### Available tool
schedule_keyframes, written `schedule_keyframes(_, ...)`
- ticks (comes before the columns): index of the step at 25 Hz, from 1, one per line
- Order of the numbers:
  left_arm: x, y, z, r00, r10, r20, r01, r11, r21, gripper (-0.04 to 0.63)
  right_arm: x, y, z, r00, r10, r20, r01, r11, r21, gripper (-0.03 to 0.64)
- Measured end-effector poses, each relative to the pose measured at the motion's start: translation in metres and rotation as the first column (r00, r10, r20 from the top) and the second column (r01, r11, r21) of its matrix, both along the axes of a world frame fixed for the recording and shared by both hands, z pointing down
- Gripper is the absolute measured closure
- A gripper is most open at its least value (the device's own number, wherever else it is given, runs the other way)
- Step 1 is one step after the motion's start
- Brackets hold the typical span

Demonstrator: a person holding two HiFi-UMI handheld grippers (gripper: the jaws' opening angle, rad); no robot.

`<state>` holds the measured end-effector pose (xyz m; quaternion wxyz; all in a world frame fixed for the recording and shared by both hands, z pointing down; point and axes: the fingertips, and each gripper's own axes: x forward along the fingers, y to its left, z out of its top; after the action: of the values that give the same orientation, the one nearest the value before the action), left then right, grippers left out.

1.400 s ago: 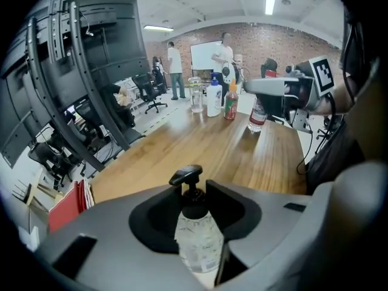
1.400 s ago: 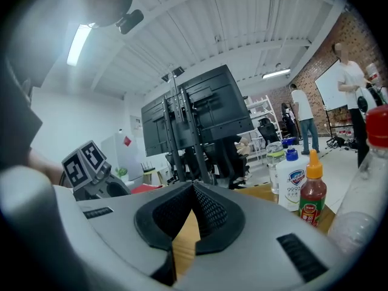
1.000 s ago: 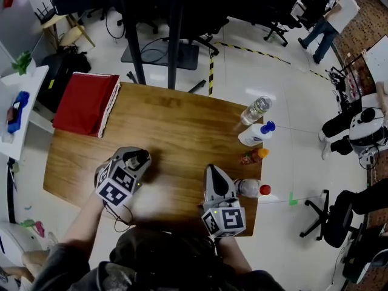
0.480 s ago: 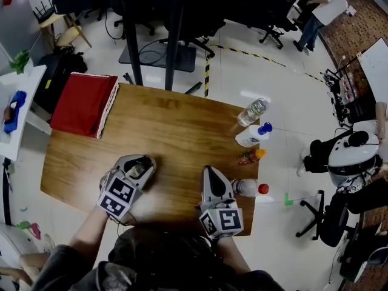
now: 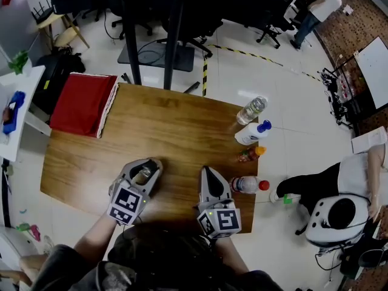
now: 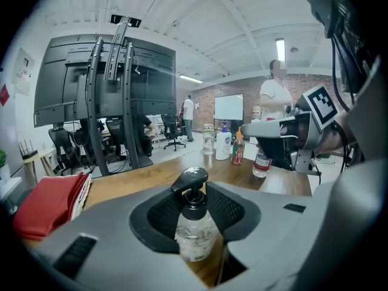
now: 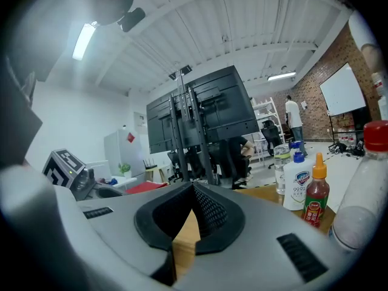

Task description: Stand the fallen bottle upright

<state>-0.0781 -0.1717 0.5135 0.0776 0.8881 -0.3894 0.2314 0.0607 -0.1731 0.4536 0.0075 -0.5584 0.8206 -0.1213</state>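
My left hand-held gripper (image 5: 147, 168) has slid across the bench (image 5: 170, 126) toward the red-capped bottle (image 5: 245, 185) and rolled, so its marker cube now sits lower in the head view. The head camera has shifted a little too. That hand-held gripper is clamped on the clear pump bottle (image 6: 194, 232), pads on both sides of the body just under the black pump. In the left gripper view the bottle looks close to upright, well clear of the red-capped bottle. I can't see whether its base is on the wood.

My right hand-held gripper (image 7: 194, 190) hangs just beside the red-capped bottle, its jaws together with nothing between them.

To finish well, I judge I should:
- level the base
- ease it down until it sits flat
- only then loosen the pads, slowly, as the high pump could tip it
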Motion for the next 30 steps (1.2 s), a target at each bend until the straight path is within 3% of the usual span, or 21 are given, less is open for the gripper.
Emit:
schedule_keyframes(12, -0.011, 0.018, 0.001, 0.996, -0.050, -0.070, 0.052, 0.998, 0.024, 0.448, -0.006, 0.013, -0.001, 1.000, 0.010, 0.007, -0.009, 1.000, -0.008, 0.601)
schedule_keyframes(16, -0.013, 0.018, 0.002, 0.995, -0.060, -0.082, 0.066, 0.995, 0.072, 0.442, -0.013, 0.017, 0.002, 1.000, -0.012, -0.004, 0.012, 1.000, -0.026, 0.601)
schedule_keyframes(20, -0.011, 0.019, 0.004, 0.997, -0.070, -0.045, 0.076, 0.985, 0.158, 0.428, -0.015, 0.022, 0.005, 1.000, -0.019, -0.009, 0.018, 0.999, -0.032, 0.601)
schedule_keyframes(24, -0.013, 0.020, 0.004, 0.997, -0.078, -0.024, 0.082, 0.972, 0.221, 0.387, -0.019, 0.026, 0.005, 1.000, -0.024, -0.015, 0.023, 0.999, -0.035, 0.601)
schedule_keyframes(26, -0.012, 0.018, 0.008, 0.997, -0.077, -0.016, 0.079, 0.973, 0.215, 0.309, -0.017, 0.027, 0.005, 1.000, -0.021, -0.017, 0.020, 0.999, -0.037, 0.601)
schedule_keyframes(30, -0.013, 0.012, 0.011, 0.995, -0.097, -0.033, 0.102, 0.974, 0.201, 0.224, -0.015, 0.027, 0.005, 1.000, -0.017, -0.020, 0.016, 0.999, -0.041, 0.601)
